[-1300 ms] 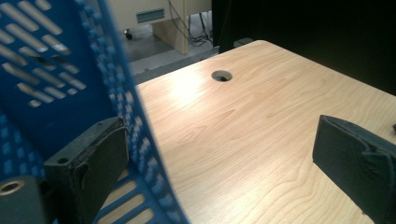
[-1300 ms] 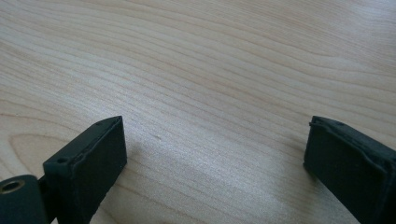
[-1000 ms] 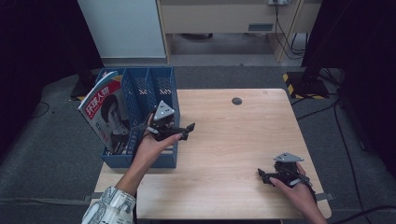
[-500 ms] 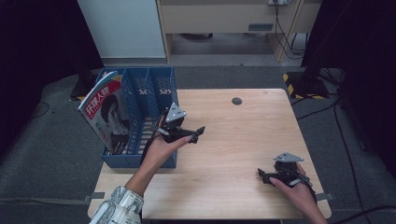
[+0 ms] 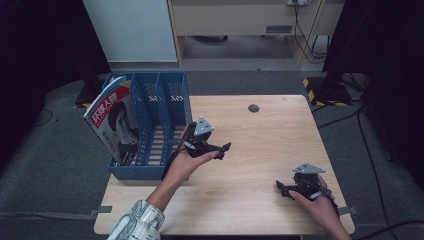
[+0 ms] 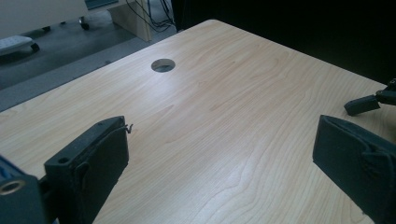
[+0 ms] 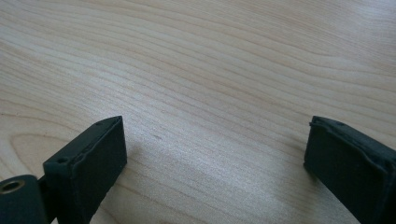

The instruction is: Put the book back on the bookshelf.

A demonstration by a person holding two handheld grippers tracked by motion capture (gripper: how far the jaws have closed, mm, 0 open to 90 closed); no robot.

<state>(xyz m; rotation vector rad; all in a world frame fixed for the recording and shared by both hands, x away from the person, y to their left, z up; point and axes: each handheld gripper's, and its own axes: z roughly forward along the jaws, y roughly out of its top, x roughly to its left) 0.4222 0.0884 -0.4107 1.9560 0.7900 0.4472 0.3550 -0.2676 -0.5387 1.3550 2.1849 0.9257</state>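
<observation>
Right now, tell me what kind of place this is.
Probably an office or lab workroom set up for recording. A wooden desk with a cable hole carries a blue file rack holding a magazine, and cables trail over grey carpet.

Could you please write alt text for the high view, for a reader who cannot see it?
A person holds an open left gripper above a wooden table, beside a blue file rack with a magazine in its leftmost slot. The right gripper rests, open, near the table's front right corner.
</observation>
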